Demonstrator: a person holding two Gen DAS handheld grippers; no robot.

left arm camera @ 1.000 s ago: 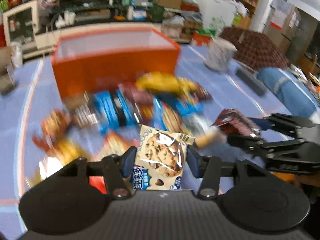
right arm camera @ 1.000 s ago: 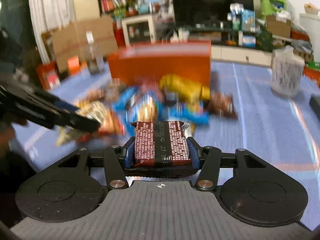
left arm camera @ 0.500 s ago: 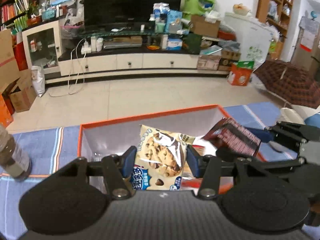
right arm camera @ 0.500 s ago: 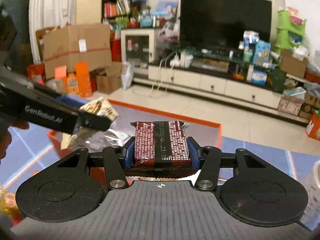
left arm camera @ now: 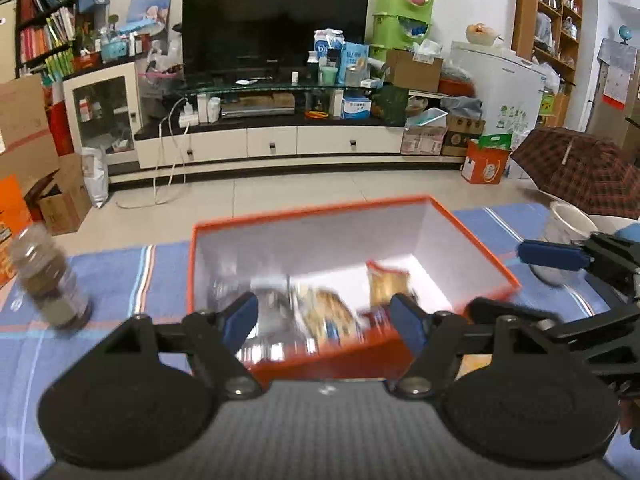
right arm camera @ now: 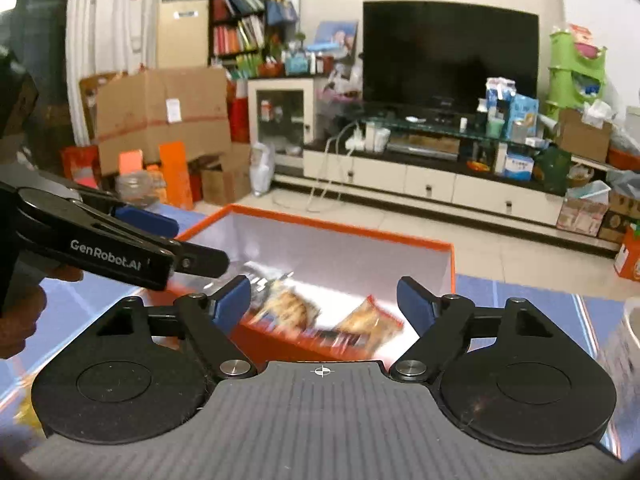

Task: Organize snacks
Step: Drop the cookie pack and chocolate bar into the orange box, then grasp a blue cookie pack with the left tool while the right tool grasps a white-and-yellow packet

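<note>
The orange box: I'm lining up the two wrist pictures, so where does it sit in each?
Left wrist view: the orange box fills the centre, just beyond the open fingers, snack packets inside.
Right wrist view: the orange box sits at centre, behind the open fingers, rim running left to right.
Shared landmark: the black TV behind it.

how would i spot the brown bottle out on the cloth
Start at the big orange cardboard box with the white inside, on the blue striped cloth. Left of it, apart from the box, one clear plastic bottle of brown contents stands alone, the only upright container there.
</note>
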